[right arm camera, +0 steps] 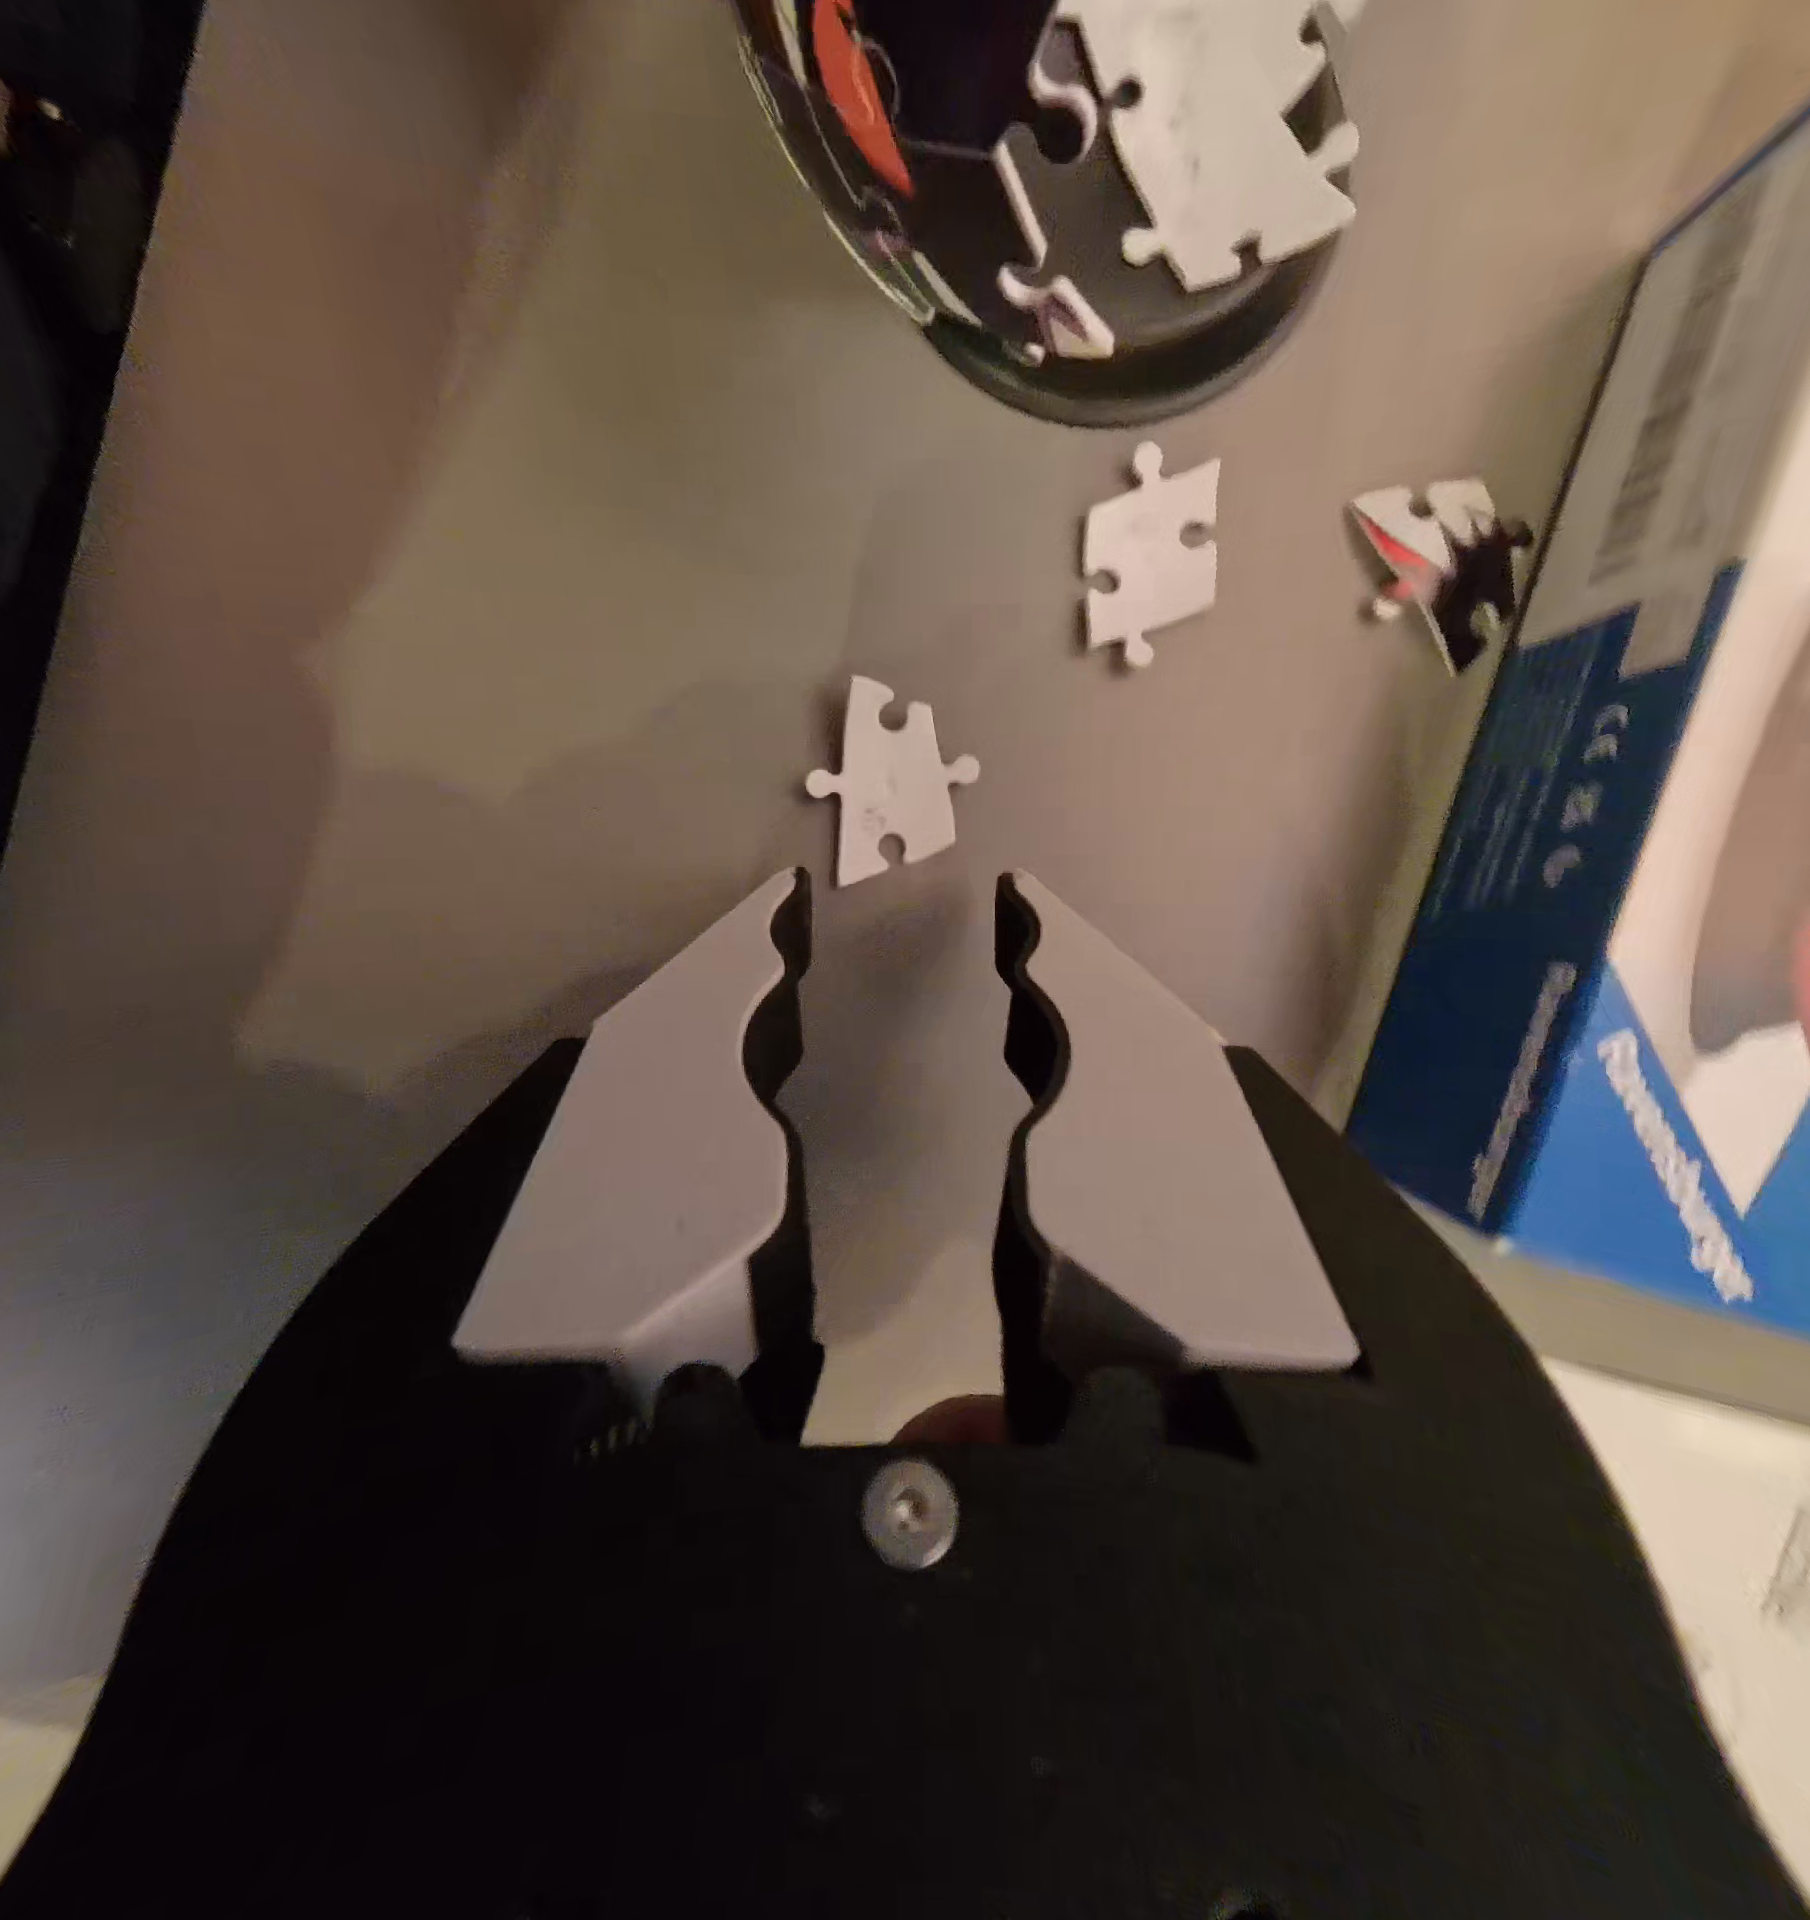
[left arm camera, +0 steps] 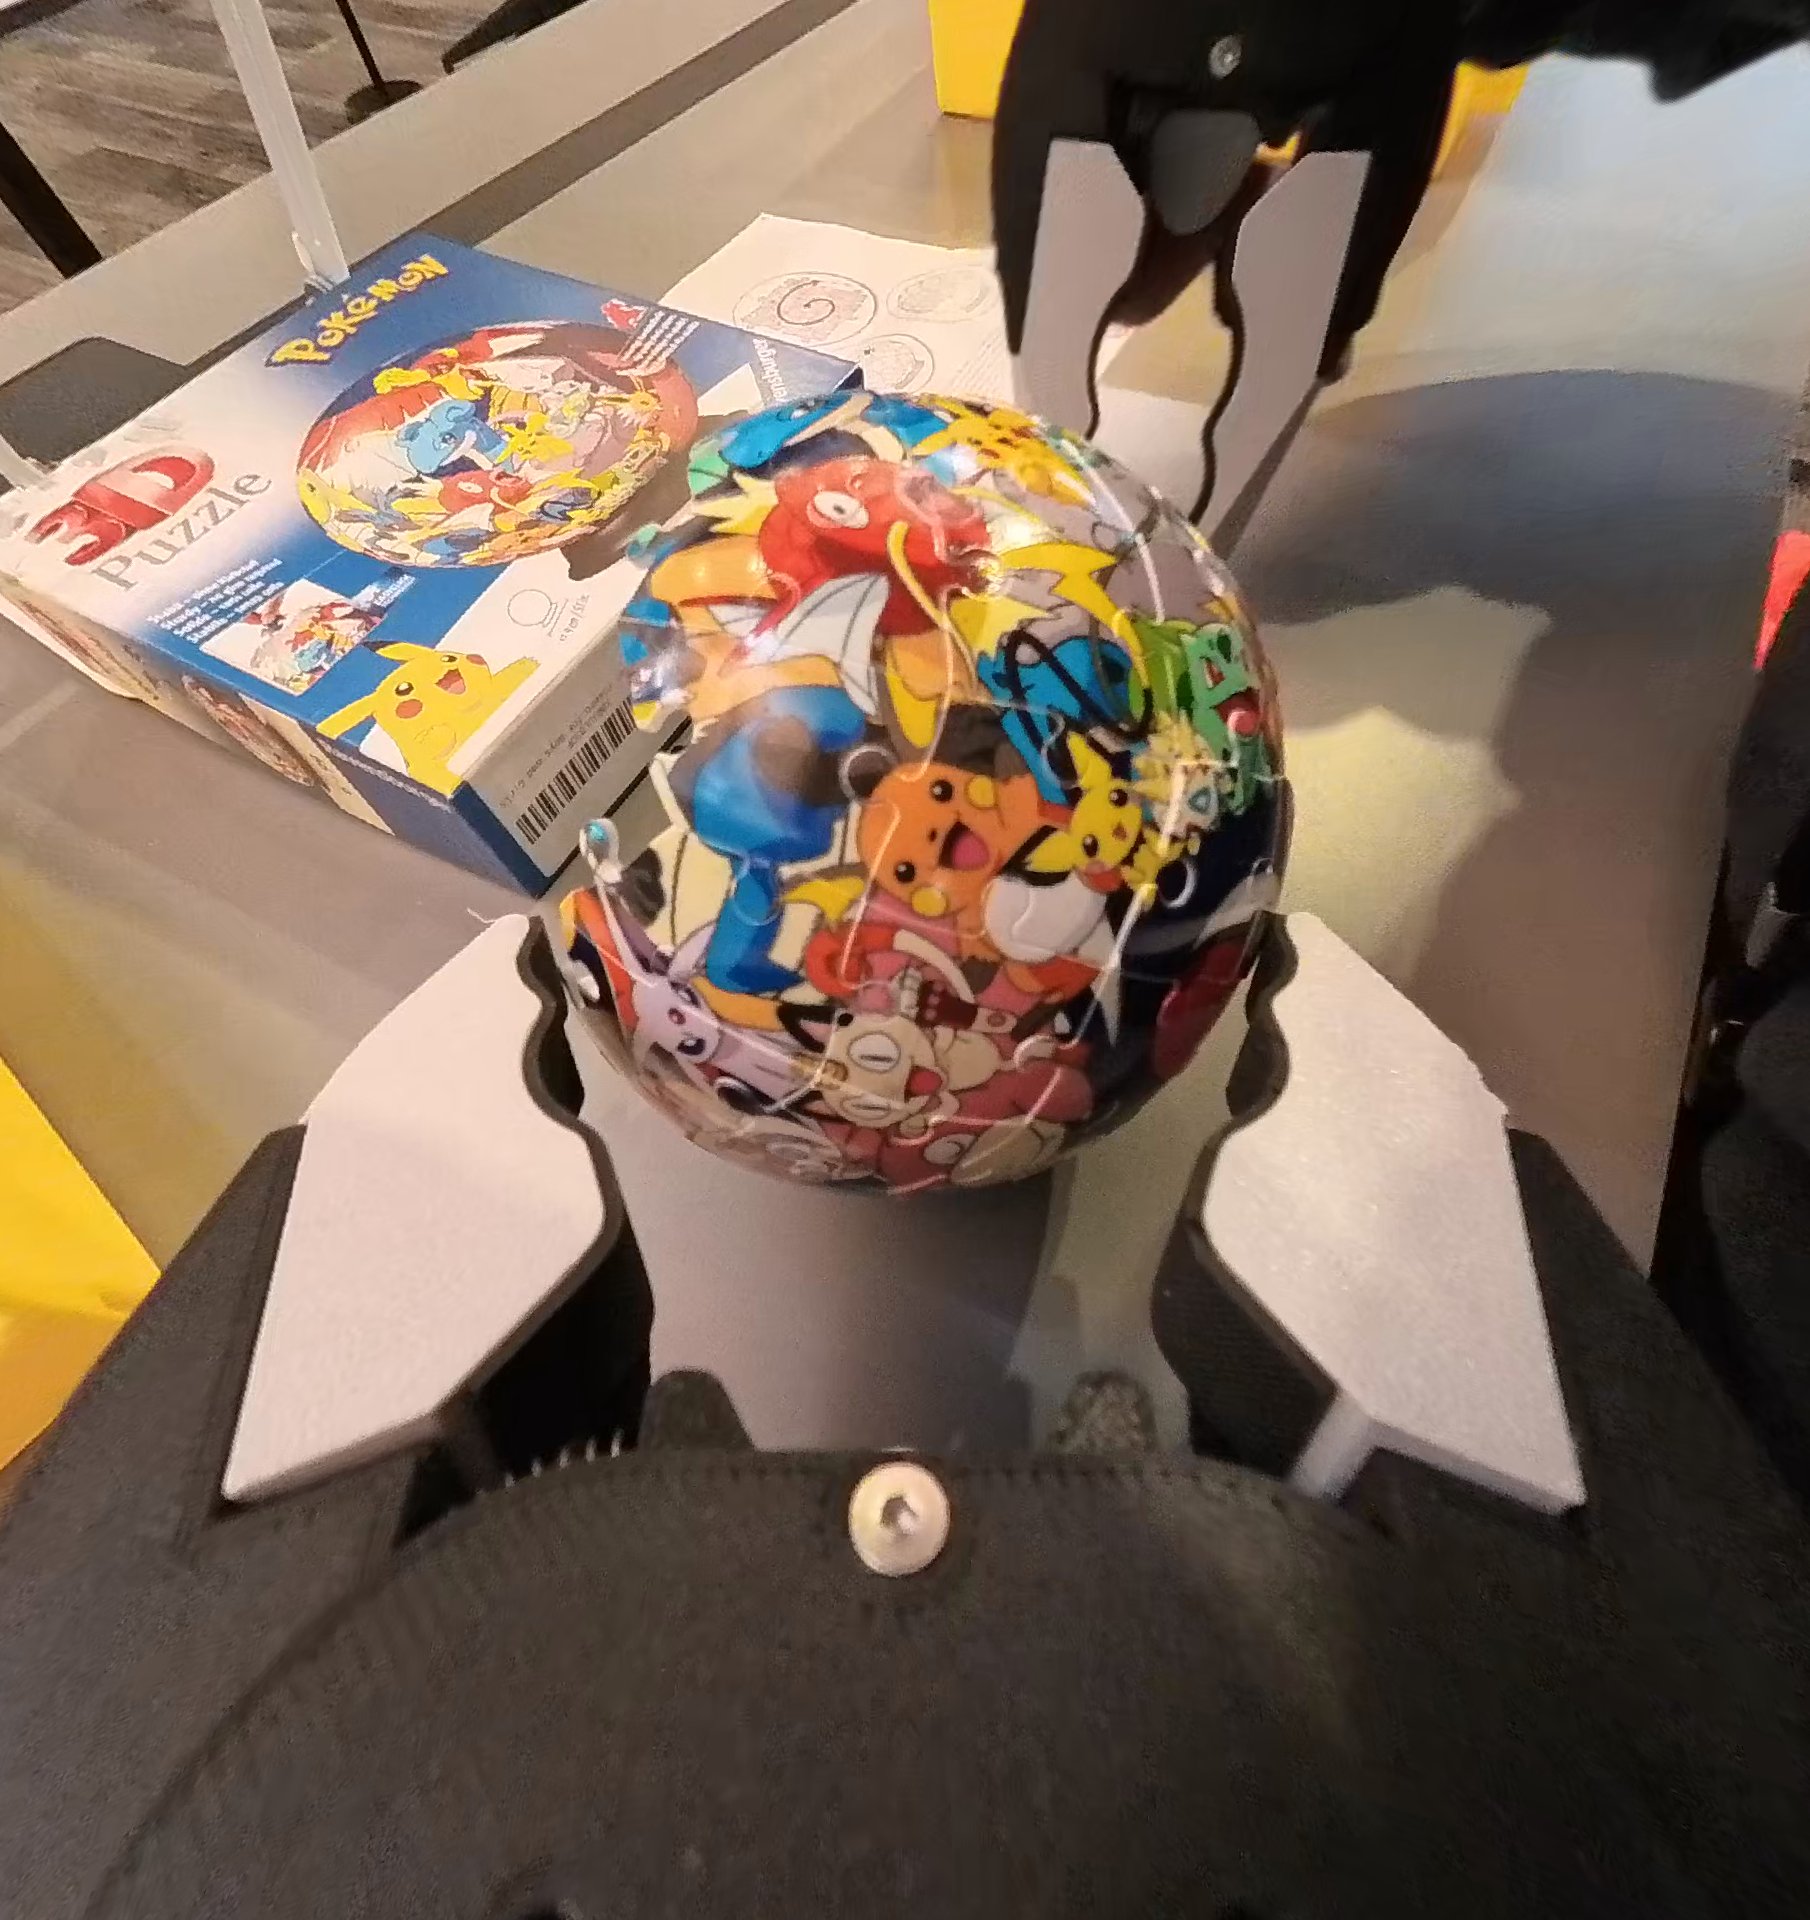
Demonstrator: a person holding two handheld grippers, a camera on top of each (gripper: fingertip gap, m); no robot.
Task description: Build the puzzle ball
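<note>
Here, the right gripper (right arm camera: pixel 903 883), jaws apart and empty, pointed at a white puzzle piece (right arm camera: pixel 893 795) lying just ahead; the left gripper (left arm camera: pixel 906 977) clamped the puzzle ball (left arm camera: pixel 942 779).

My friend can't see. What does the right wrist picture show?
The right gripper hangs open over a white puzzle piece on a grey table. Two more pieces lie beyond, near the ball and a blue box.

Puzzle ball (right arm camera: pixel 1046 197) cut off by top edge, box (right arm camera: pixel 1649 831) blurred, cropped right.
</note>
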